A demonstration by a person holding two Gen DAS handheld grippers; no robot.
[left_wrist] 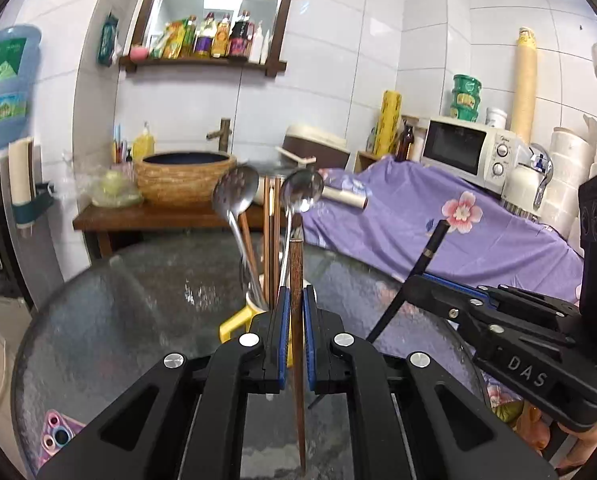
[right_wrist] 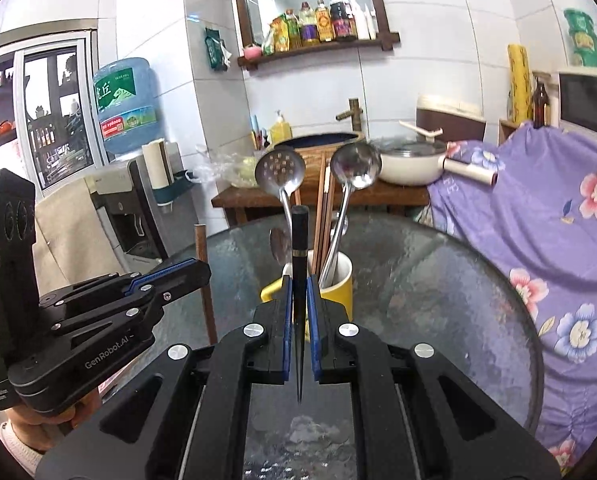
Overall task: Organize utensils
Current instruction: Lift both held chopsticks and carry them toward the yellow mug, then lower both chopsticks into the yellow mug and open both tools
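Note:
In the left wrist view my left gripper is shut on a brown wooden chopstick that stands nearly upright, above the glass table. Just behind it a yellow mug holds a slotted spoon, a ladle and several chopsticks. At the right, my right gripper is shut on a black chopstick. In the right wrist view the right gripper clamps that black chopstick upright in front of the yellow mug. The left gripper is at the left with its brown chopstick.
A phone in a pink case lies near the table's front left. Behind the table a wooden stand carries a woven basin and a white pan. A purple floral cloth covers the right side, with a microwave on it. A water dispenser stands at the left.

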